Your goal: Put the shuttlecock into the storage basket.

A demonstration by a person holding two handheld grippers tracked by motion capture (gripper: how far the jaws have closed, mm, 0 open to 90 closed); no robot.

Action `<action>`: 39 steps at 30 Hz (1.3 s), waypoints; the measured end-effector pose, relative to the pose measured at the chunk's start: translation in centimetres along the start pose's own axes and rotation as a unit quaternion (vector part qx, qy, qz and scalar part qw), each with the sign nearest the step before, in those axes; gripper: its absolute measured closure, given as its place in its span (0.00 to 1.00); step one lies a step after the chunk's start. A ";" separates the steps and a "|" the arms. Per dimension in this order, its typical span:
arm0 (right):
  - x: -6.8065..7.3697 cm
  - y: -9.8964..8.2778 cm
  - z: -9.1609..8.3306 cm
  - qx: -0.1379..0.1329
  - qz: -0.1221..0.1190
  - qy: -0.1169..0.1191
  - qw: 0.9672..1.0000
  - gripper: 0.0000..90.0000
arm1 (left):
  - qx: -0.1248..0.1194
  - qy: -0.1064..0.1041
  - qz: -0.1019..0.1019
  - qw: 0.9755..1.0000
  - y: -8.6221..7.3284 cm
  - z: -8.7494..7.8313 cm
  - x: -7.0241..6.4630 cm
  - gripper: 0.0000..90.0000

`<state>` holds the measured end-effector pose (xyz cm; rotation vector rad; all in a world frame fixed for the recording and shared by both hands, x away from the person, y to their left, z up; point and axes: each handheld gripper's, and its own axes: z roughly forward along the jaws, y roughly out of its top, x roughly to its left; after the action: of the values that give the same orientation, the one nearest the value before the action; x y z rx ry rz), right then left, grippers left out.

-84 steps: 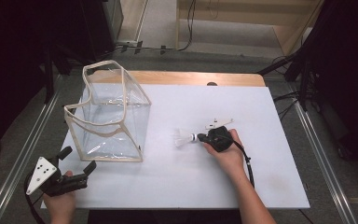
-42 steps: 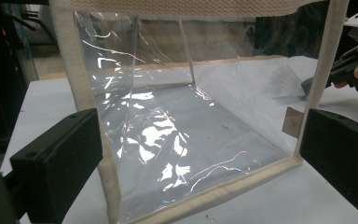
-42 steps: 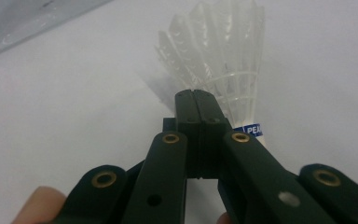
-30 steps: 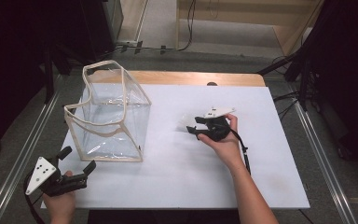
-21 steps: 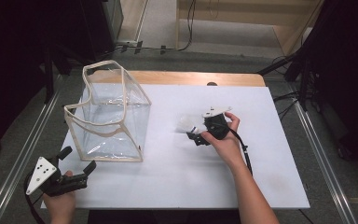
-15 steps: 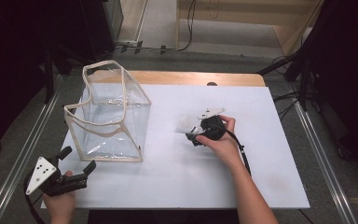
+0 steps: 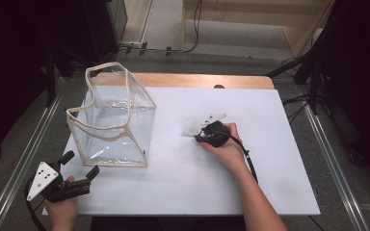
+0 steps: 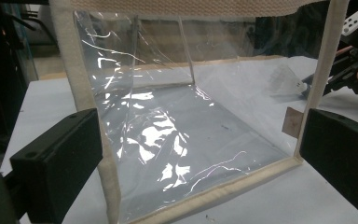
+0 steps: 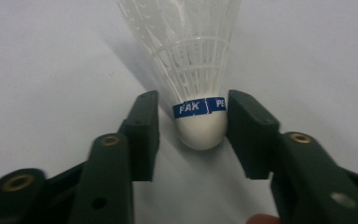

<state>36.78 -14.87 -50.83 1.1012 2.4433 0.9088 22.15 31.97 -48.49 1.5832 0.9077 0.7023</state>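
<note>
A white plastic shuttlecock [image 7: 191, 126] [image 9: 200, 88] with a blue band lies on the white table top [image 7: 270, 168], right of a clear bag [image 7: 111, 120] [image 8: 168, 116] with beige trim. My right gripper [image 7: 198, 137] [image 9: 193, 100] is low over the table with the cork base between its jaws. The jaws have just been closing. The right jaw sits at the cork and a thin gap remains on the left. My left gripper [image 7: 82, 163] [image 8: 200, 121] is held open at the table's front left corner, facing the bag's near side.
The bag stands upright and open-topped on the left half of the table, with nothing seen inside. A strip of wooden table edge [image 7: 197, 81] runs along the back. Metal rails [image 7: 335, 159] flank the table, and cables lie on the floor behind.
My right gripper has sunk toward the table and now brackets the shuttlecock's cork with narrower jaws. The left gripper and the bag have stayed put.
</note>
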 end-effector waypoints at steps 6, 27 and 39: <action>-0.1 -0.2 -0.2 -0.005 0.007 0.001 1.000 0.70 | 0.000 0.000 0.000 1.000 0.0 0.0 0.0 0.00; 0.4 0.6 -2.2 -0.047 0.019 0.013 0.999 0.70 | 0.001 -0.001 0.000 1.000 0.0 0.0 0.0 0.00; 0.9 1.0 -2.8 -0.066 0.019 0.023 0.997 0.70 | 0.001 -0.001 0.000 1.000 0.0 0.0 0.0 0.00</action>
<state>35.31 -14.86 -48.10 1.0946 2.3679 1.1009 22.15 31.93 -48.48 1.5844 0.9073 0.7008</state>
